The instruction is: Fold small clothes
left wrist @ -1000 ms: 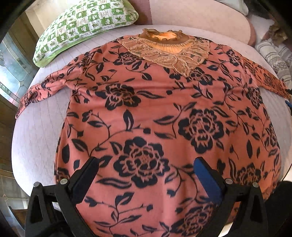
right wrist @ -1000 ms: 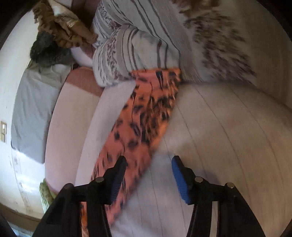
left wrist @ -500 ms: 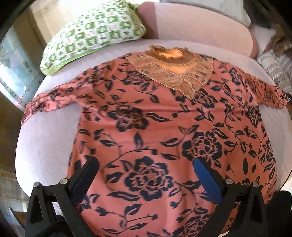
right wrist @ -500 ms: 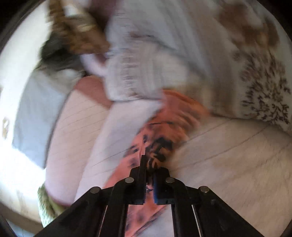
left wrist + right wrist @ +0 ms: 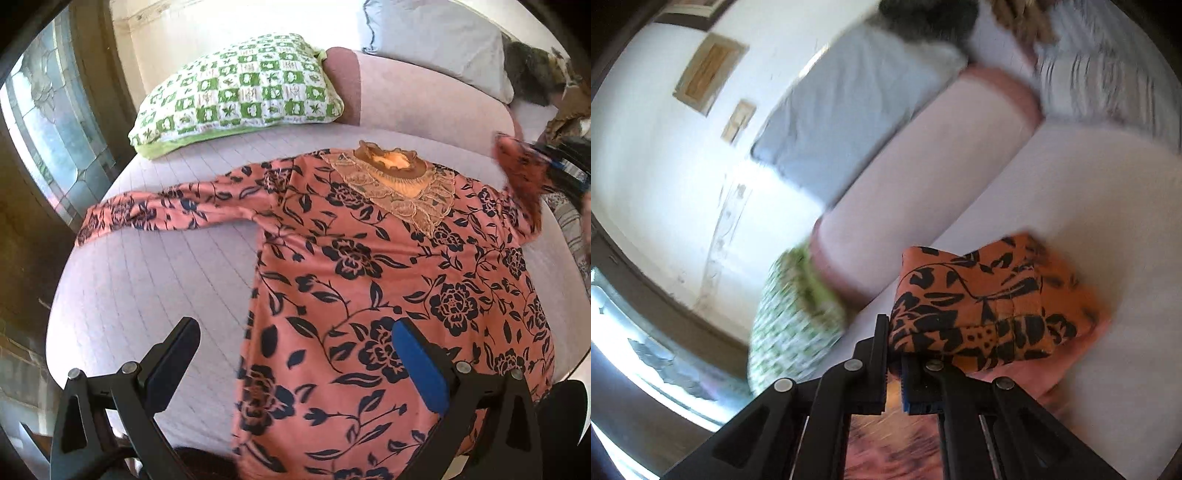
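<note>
An orange top (image 5: pixel 388 266) with black flowers and a lace collar lies spread flat on a pale bed (image 5: pixel 155 280). Its left sleeve (image 5: pixel 166 210) stretches out to the left. My left gripper (image 5: pixel 295 354) is open and empty, low over the top's left hem. My right gripper (image 5: pixel 894 354) is shut on the cuff of the right sleeve (image 5: pixel 979 306) and holds it lifted, folded over. In the left wrist view that raised sleeve (image 5: pixel 521 173) shows at the far right, with the right gripper behind it.
A green checked pillow (image 5: pixel 240 92) lies at the head of the bed. A pink bolster (image 5: pixel 424 96) and a grey pillow (image 5: pixel 436 37) lie behind the collar. Striped cloth (image 5: pixel 1108 74) and dark clutter lie to the right. A window (image 5: pixel 55 122) is at left.
My right gripper closed on the right sleeve's cuff and lifted it up and inward. My left gripper shifted left, toward the top's left edge.
</note>
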Action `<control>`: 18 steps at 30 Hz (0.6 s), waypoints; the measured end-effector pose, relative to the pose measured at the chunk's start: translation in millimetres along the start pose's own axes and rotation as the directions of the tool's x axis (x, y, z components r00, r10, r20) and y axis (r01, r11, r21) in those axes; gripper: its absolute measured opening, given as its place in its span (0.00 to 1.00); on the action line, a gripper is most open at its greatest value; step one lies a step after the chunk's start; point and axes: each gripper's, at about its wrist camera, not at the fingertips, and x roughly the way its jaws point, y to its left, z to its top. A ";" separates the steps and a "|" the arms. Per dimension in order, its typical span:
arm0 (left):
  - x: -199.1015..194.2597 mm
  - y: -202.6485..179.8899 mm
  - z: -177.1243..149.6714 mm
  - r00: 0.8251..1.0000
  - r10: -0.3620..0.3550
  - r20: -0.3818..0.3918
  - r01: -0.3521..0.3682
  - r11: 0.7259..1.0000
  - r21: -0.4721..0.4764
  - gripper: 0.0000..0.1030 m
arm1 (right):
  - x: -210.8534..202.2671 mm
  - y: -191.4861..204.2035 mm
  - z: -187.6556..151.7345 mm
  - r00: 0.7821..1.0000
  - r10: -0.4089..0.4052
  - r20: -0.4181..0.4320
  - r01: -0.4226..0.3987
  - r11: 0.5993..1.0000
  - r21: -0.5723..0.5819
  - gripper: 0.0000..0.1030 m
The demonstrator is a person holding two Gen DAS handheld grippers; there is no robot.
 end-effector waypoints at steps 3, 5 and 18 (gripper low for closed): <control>-20.1 2.6 10.8 0.997 -0.008 0.074 0.006 1.000 0.030 1.00 | 28.1 46.4 -46.8 0.996 0.002 -0.090 -0.008 0.998 -0.058 0.05; -34.0 5.3 12.7 0.992 0.016 0.128 -0.021 0.999 0.038 1.00 | 50.5 71.5 -74.9 0.988 0.015 -0.153 -0.031 0.994 -0.102 0.05; -52.6 98.2 -28.8 0.980 0.186 0.071 -0.173 0.973 -0.153 1.00 | 167.7 70.1 -210.3 0.895 0.129 -0.427 -0.124 0.991 0.039 0.80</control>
